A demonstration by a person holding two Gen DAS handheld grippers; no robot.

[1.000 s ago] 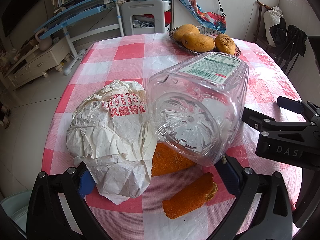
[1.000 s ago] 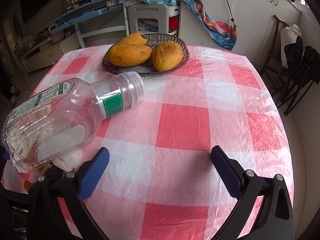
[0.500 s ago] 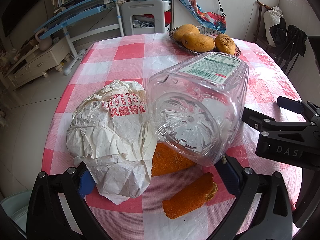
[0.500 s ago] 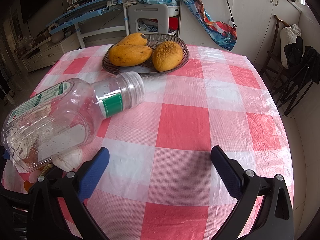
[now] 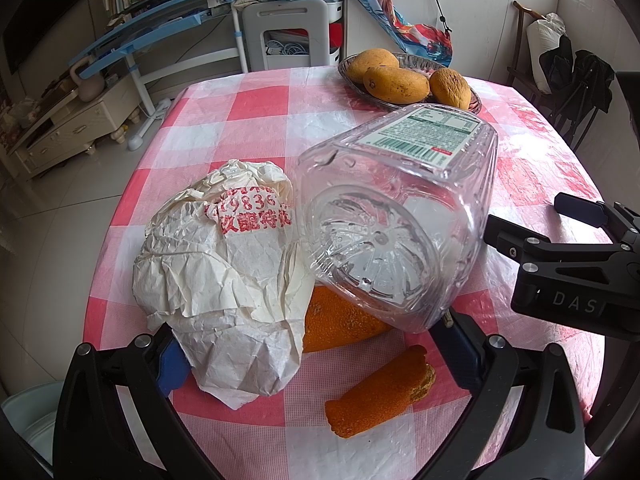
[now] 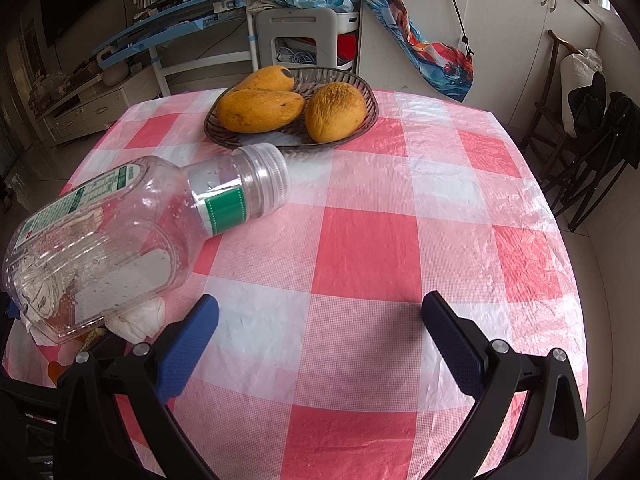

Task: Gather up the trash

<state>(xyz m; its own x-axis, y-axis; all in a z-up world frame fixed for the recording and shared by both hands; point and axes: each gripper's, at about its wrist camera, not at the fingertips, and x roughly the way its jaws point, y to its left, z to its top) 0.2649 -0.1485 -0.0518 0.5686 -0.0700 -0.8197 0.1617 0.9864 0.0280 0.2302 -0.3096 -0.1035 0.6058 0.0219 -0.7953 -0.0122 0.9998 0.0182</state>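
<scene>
Left tongs (image 5: 312, 354) spread wide — blue pads either side of the trash pile, gripping nothing. Left pad sits against the lower edge of the crumpled paper wrapper (image 5: 224, 272); right pad is just below the base of the plastic bottle (image 5: 396, 224); contact there unclear.

Trash is clustered at the near left part of the counter (image 6: 360, 240), on the red-and-white check cloth:
- bottle: clear, empty, capped, lying on its side, base toward the left camera, neck pointing at the fruit dish (image 6: 292, 136). Base rests partly on the wrapper and on a large piece of orange peel (image 5: 340, 328).
- wrapper: white, red print, touching the bottle's left side.
- second peel strip (image 5: 380, 394) lies apart, in front of the pile, between the left pads.

Right tongs (image 6: 320, 342) also released, wide, over bare cloth just right of the bottle — nothing between the pads. In the left view their black body is at the right edge, beside the bottle.

Dish holds three mangoes (image 6: 260, 110), far side of the counter, near the bottle cap but not touching.
</scene>
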